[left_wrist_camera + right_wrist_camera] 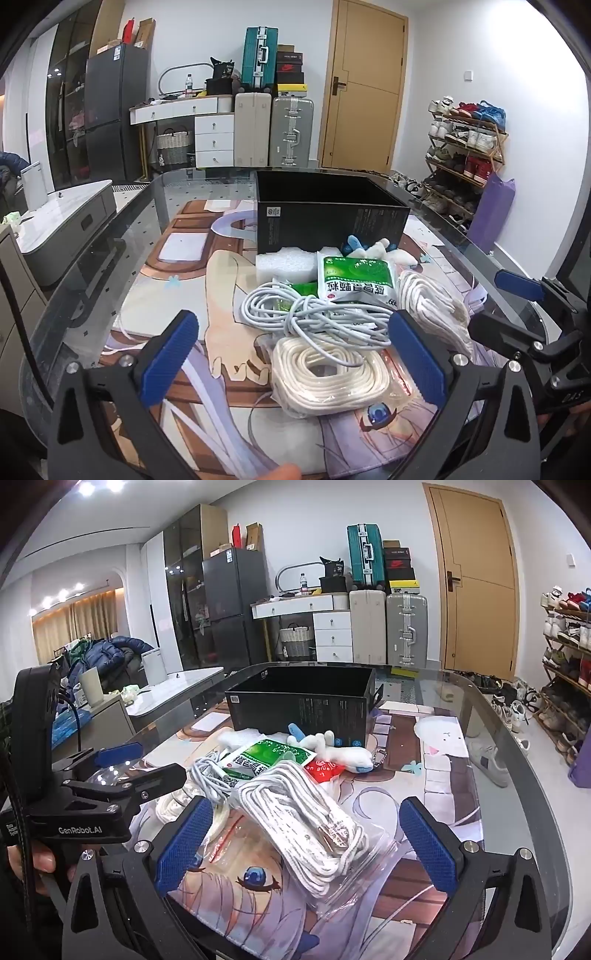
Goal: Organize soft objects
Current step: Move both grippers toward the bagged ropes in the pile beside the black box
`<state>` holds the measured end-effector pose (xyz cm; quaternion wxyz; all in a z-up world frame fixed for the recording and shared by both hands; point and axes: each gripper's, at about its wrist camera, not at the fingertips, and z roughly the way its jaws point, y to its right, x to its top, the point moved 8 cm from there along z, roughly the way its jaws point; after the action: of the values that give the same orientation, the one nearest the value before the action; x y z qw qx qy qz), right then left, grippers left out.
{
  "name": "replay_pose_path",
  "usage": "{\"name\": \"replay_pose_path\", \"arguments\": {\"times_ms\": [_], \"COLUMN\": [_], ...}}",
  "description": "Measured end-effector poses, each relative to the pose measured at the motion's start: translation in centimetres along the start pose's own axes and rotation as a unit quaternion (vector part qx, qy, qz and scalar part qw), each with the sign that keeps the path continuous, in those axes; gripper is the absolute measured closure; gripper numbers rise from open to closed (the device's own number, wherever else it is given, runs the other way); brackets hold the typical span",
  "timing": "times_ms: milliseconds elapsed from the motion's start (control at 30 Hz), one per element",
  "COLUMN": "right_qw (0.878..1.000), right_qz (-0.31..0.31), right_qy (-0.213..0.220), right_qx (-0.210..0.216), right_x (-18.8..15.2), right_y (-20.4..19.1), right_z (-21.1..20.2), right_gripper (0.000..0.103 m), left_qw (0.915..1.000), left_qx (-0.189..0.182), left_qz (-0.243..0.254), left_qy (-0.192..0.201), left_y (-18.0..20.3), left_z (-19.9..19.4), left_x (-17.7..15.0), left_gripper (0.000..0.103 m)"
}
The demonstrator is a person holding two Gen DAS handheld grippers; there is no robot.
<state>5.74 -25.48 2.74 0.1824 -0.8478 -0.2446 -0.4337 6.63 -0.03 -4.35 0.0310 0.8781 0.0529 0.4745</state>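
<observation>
Left gripper jaws apart, nothing held — hovering by rope coil and grey cable. Right gripper jaws apart around bagged cord, not touching. Green packet and plush lie before black box on mat

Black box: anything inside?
The black box is open-topped; only bare dark inner walls show in either view. Its floor is hidden behind the near wall, so contents can't be ruled out.
</observation>
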Motion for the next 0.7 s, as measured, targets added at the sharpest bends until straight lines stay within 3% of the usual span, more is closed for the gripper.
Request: {"name": "replay_pose_path", "arguments": {"times_ms": [700], "right_qw": [1.0], "right_qz": [0.008], "right_qy": [-0.013], "right_qx": [-0.006], "right_x": [-0.5], "right_y": [0.5], "right_z": [0.6], "right_gripper": [0.0], "left_qw": [0.9998], "left_qx": [-0.011], "left_qz": [0.018], "left_qy": [0.002], "left_y": [0.7], "left_z": [-1.0], "left_x": [0.1], "left_gripper": [0.0]}}
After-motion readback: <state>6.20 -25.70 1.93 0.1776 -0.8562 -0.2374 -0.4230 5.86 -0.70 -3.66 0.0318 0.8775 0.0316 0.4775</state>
